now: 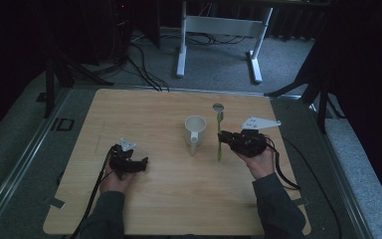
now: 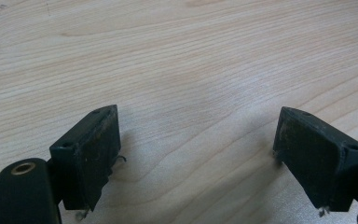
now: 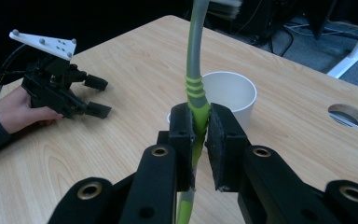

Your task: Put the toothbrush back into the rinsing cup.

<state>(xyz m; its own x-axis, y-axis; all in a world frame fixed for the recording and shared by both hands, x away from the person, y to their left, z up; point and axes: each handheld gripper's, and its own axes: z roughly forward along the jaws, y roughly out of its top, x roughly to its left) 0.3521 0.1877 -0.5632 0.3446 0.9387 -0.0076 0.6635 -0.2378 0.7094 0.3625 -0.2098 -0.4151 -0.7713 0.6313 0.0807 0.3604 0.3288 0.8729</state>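
Observation:
A white mug (image 1: 195,130) stands mid-table with its handle toward the person. Just right of it, my right gripper (image 1: 223,137) is shut on a green and grey toothbrush (image 1: 219,149), gripping it near mid-handle. In the right gripper view both pads squeeze the toothbrush (image 3: 195,70), whose bristle end rises past the mug (image 3: 235,91). My left gripper (image 1: 142,163) rests low at the left of the wooden table (image 1: 154,209), a hand behind it. Its jaws stand wide apart over bare wood, so the left gripper (image 2: 198,126) is open and empty. It is seen too as the left gripper (image 3: 95,95).
A round hole (image 1: 218,106) pierces the tabletop beyond the mug, also seen as the hole (image 3: 347,115). A white desk frame (image 1: 219,30) and cables lie on the floor past the far edge. Dark stands flank the table.

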